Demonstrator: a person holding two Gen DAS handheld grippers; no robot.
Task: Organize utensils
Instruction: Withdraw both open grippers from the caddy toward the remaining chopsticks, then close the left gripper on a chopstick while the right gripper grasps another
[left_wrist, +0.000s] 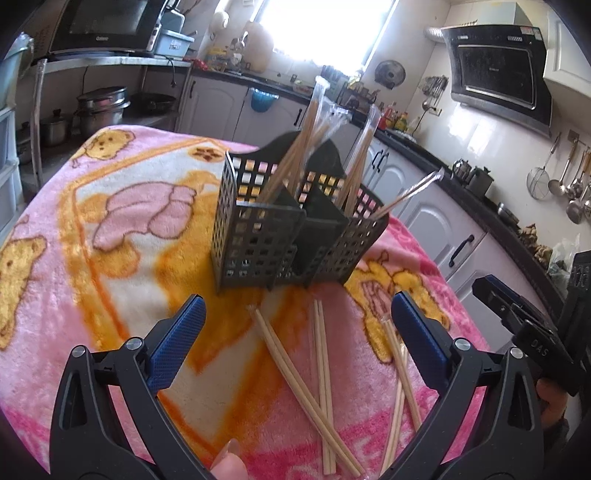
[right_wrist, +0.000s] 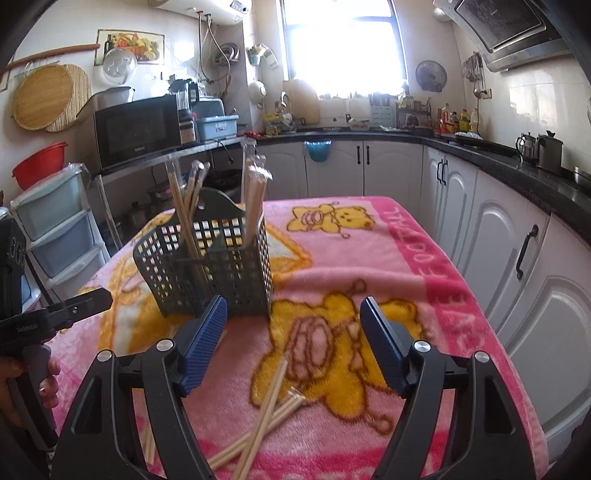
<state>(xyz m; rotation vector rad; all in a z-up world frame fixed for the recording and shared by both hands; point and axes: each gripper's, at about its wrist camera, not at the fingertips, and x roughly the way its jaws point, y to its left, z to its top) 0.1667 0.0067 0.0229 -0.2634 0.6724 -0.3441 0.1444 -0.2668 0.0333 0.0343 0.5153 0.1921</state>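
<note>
— What does each camera give you that the other doesn't?

— My left camera looks down on the loose chopsticks (left_wrist: 321, 384) lying fanned out on the pink blanket (left_wrist: 122, 221), several bare pairs and one still in a clear sleeve by my right-hand pad. It also catches my right gripper (left_wrist: 517, 314) at the frame's edge. My right camera sees only the tips of that pile (right_wrist: 266, 410), low between its fingers, but shows the blanket's far edge and the white cabinets (right_wrist: 509, 240) beyond.

— And the holder?

— The black utensil caddy (left_wrist: 284, 236) stands upright on the blanket, ahead of both grippers. It is a lattice-walled basket split into compartments, with wrapped chopsticks (left_wrist: 306, 147) leaning out of the rear ones; one pair tilts far to the right.

— Your grippers?

— My left gripper (left_wrist: 295, 317) is spread wide with nothing between its blue pads. My right gripper (right_wrist: 293, 317) is likewise wide apart and holds nothing, hovering just short of the caddy (right_wrist: 207, 266).
</note>
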